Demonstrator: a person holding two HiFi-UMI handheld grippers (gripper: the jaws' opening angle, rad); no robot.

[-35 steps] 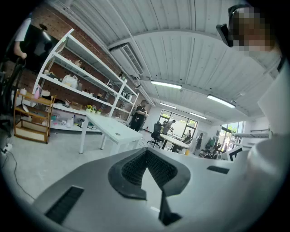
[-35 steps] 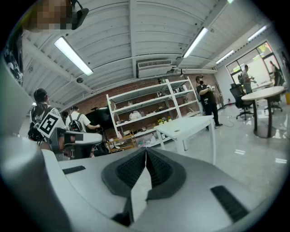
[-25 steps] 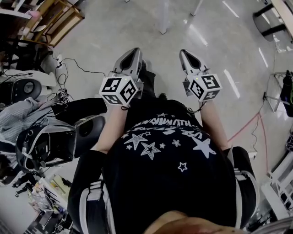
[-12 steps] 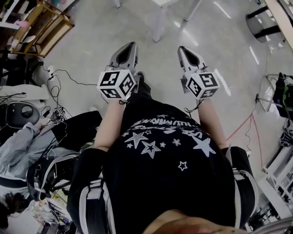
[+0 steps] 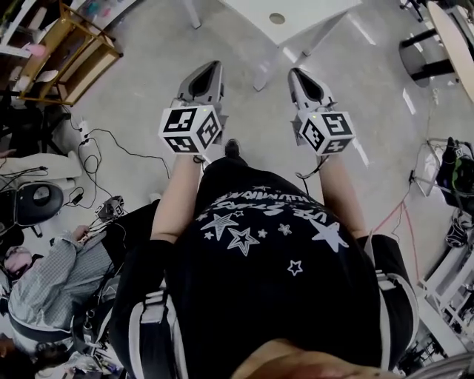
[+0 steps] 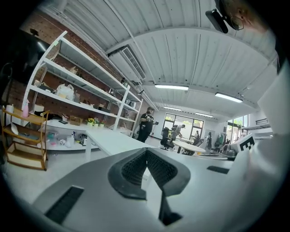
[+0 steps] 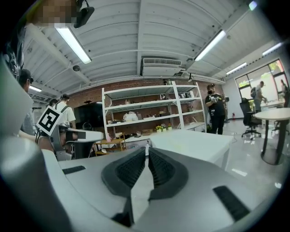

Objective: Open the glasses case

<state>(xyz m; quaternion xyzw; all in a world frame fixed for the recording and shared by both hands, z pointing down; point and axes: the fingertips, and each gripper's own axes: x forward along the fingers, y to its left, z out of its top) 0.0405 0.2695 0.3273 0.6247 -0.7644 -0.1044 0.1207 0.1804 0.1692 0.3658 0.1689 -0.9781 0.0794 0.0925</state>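
No glasses case shows in any view. In the head view I hold both grippers out level in front of my chest, over the floor. The left gripper (image 5: pixel 211 66) is shut with nothing in it, its dark pads meeting at the tips in the left gripper view (image 6: pixel 146 152). The right gripper (image 5: pixel 296 72) is also shut and empty, pads together in the right gripper view (image 7: pixel 147 151). Both point toward a white table (image 5: pixel 296 18) just ahead, which also lies beyond the jaws in the left gripper view (image 6: pixel 111 140) and the right gripper view (image 7: pixel 195 142).
A wooden shelf unit (image 5: pixel 70 52) stands at the upper left, and cables (image 5: pixel 111 137) trail over the floor. A seated person (image 5: pixel 44 277) is at the lower left. White wall shelving (image 7: pixel 145 113) and people (image 7: pixel 215 113) stand beyond the table. Round tables and chairs (image 7: pixel 272 131) lie to the right.
I have walked forward with both grippers held out. The white table has come into view at the top, and the helmet and gear on the left have slid back out of view.
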